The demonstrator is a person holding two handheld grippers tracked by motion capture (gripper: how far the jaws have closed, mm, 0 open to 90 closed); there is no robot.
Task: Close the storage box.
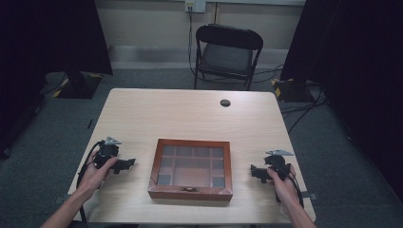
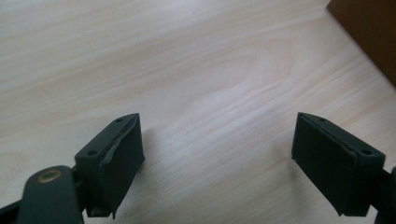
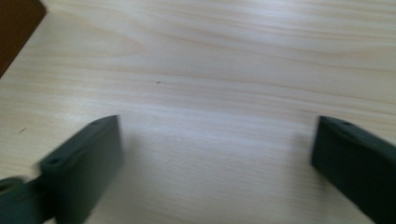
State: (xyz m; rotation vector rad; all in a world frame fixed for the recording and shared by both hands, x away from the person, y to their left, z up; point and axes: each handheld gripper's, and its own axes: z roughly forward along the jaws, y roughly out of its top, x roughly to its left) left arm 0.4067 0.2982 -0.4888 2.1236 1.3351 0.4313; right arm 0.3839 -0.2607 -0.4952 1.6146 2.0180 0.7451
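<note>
Two grippers, left gripper [image 1: 127, 165], right gripper [image 1: 254, 171], jaws apart, flanking wooden box [image 1: 191, 168]

overhead forward-down, tool views close over table [image 1: 190, 114]

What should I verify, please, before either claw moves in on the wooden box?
1. Left claw open and holding nothing: ok.
2. Right claw open and holding nothing: ok.
3. Wooden box lid shut, front clasp facing the person: ok.
4. Whether the clasp is latched: cannot tell.
5. Bare table between each claw and the box: ok.
6. Contents under the glass lid: cannot tell.
</note>
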